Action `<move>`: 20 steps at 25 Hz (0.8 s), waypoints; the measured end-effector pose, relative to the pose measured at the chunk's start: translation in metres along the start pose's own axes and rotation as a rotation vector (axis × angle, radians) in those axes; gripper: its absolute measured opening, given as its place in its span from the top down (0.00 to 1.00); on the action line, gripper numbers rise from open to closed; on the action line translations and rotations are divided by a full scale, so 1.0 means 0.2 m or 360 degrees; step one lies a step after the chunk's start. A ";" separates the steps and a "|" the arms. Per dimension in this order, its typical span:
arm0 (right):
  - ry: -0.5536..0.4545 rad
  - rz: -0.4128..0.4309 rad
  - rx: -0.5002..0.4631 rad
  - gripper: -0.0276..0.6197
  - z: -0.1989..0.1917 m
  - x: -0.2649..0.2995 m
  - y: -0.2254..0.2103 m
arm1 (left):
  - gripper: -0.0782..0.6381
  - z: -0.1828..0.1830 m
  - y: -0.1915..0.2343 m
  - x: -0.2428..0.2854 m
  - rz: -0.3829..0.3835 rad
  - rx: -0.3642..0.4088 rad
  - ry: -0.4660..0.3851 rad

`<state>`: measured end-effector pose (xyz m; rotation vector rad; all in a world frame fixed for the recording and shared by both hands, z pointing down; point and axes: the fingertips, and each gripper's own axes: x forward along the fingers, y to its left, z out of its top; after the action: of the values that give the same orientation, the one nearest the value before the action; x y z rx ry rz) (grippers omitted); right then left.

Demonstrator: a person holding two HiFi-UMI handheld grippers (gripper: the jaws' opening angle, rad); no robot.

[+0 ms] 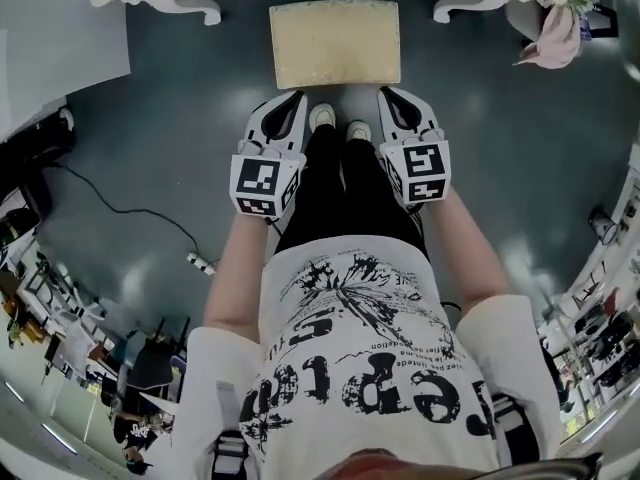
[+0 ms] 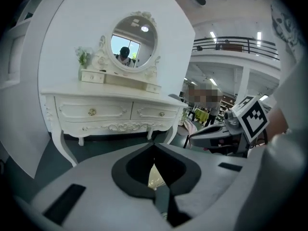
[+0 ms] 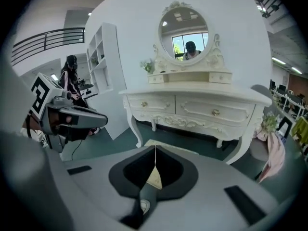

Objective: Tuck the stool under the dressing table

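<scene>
Stool on floor dead ahead, just beyond both tongs, long axis running left-right, parallel to counter front. Far edge sits near gap between counter's front legs; seat not yet under. Left tongs lines up with stool's left end, right tongs with right end. Both equally near, neither touching. Both tongs pinched together, tips meeting, nothing gripped. Likely call: level forward push on near edge from both ends, straight into gap.
</scene>
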<state>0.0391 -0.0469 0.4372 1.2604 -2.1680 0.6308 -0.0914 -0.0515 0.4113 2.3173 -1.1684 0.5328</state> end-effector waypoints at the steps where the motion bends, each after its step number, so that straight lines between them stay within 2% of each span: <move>1: 0.0032 0.0012 0.0016 0.93 -0.06 0.05 -0.02 | 0.86 -0.06 0.01 0.05 0.0004 -0.0029 0.0019; 5: 0.0186 0.0063 0.0091 0.93 -0.39 0.30 -0.08 | 0.86 -0.37 0.10 0.23 0.0075 -0.0148 0.0103; 10: 0.0306 0.0088 0.0146 0.93 -0.80 0.60 -0.14 | 0.86 -0.80 0.19 0.47 0.0126 -0.0225 0.0190; 16: 0.0311 0.0119 0.0113 0.93 -1.08 0.81 -0.16 | 0.86 -1.19 0.22 0.65 0.0099 -0.0238 0.0268; 20: 0.0316 0.0113 0.0138 0.93 -1.22 0.91 -0.18 | 0.86 -1.39 0.28 0.76 0.0147 -0.0316 0.0295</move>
<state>0.0504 -0.0212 0.7422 1.1166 -2.0475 0.8501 -0.0855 -0.0152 0.7312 2.0097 -1.1862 0.6206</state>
